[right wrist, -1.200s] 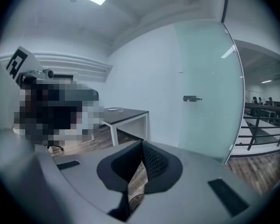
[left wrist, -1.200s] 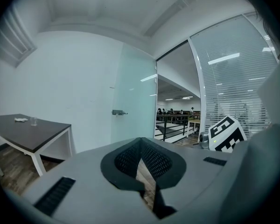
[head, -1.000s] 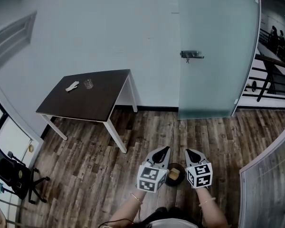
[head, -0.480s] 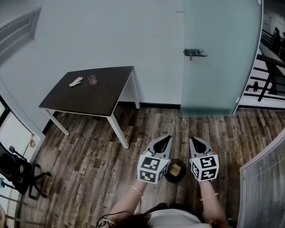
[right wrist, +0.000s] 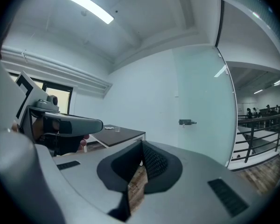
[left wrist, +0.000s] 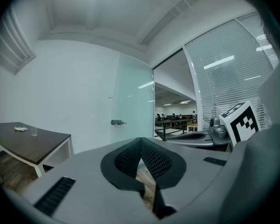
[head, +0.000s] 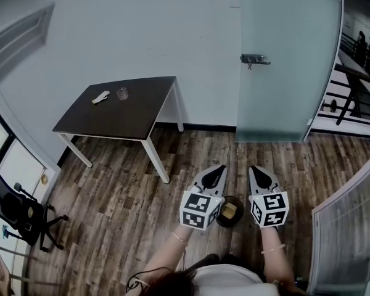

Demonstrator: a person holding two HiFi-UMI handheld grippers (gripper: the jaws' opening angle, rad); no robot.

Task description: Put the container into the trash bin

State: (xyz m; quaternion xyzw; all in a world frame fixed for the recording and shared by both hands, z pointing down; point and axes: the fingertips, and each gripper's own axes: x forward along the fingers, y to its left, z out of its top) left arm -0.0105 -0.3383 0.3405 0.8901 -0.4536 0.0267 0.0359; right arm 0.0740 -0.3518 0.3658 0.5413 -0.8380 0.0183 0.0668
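Observation:
A small clear container (head: 122,93) stands on the dark table (head: 135,116) at the far left, next to a crumpled white scrap (head: 101,97). On the wooden floor just in front of the person sits a round dark trash bin (head: 227,211) with something yellowish inside. My left gripper (head: 219,168) and right gripper (head: 256,169) hover side by side above the bin, pointing level toward the wall. Both are shut, with nothing between the jaws. In the left gripper view the container (left wrist: 34,131) is small and far off, beyond the shut tips (left wrist: 141,139). In the right gripper view the container (right wrist: 116,128) also lies far past the shut tips (right wrist: 142,143).
A frosted glass door (head: 283,73) with a metal handle (head: 254,59) stands ahead on the right. Beyond it are black railings (head: 351,103). A blinds-covered partition (head: 351,239) is close on the right, and a black office chair (head: 24,217) stands at the far left.
Both grippers have risen a little and stayed shut. The view has shifted, so the table and door sit slightly differently; the bin stays between the grippers.

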